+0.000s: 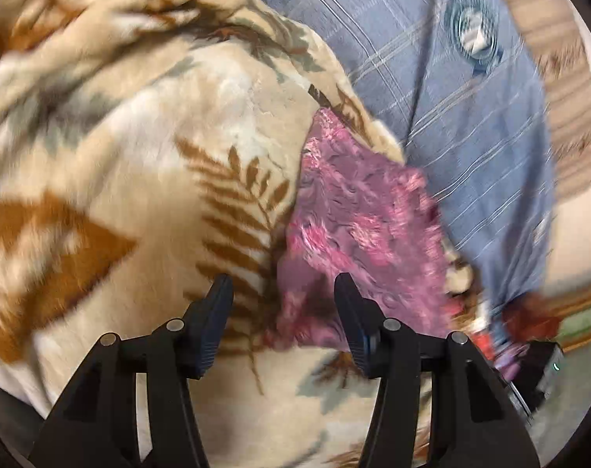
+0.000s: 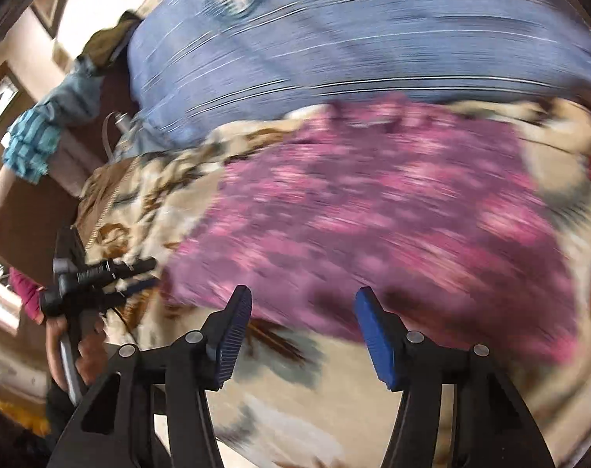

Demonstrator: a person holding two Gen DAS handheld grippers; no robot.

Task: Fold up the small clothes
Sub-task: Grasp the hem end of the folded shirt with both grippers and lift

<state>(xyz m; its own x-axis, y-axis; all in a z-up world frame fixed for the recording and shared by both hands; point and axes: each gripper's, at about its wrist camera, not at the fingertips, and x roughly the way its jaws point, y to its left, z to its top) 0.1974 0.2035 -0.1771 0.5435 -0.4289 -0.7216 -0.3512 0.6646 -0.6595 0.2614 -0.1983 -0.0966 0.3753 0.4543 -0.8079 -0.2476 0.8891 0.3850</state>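
Note:
A small pink and purple patterned garment (image 1: 357, 230) lies on a cream blanket with brown leaf prints (image 1: 139, 148). In the left wrist view my left gripper (image 1: 283, 292) is open, its jaws apart over the garment's near left corner, with nothing pinched. In the right wrist view, which is blurred, the garment (image 2: 373, 210) spreads wide across the blanket (image 2: 279, 382). My right gripper (image 2: 303, 308) is open just in front of the garment's near edge, holding nothing. The left gripper (image 2: 139, 273) shows at the left, held by a hand (image 2: 88, 355).
A blue striped pillow (image 1: 451, 89) with a round button lies beyond the garment, also the blue pillow (image 2: 334, 39) in the right view. A blue ruffled cloth (image 2: 34, 140) hangs over brown furniture at the left. The right gripper's body (image 1: 537, 366) is at the lower right.

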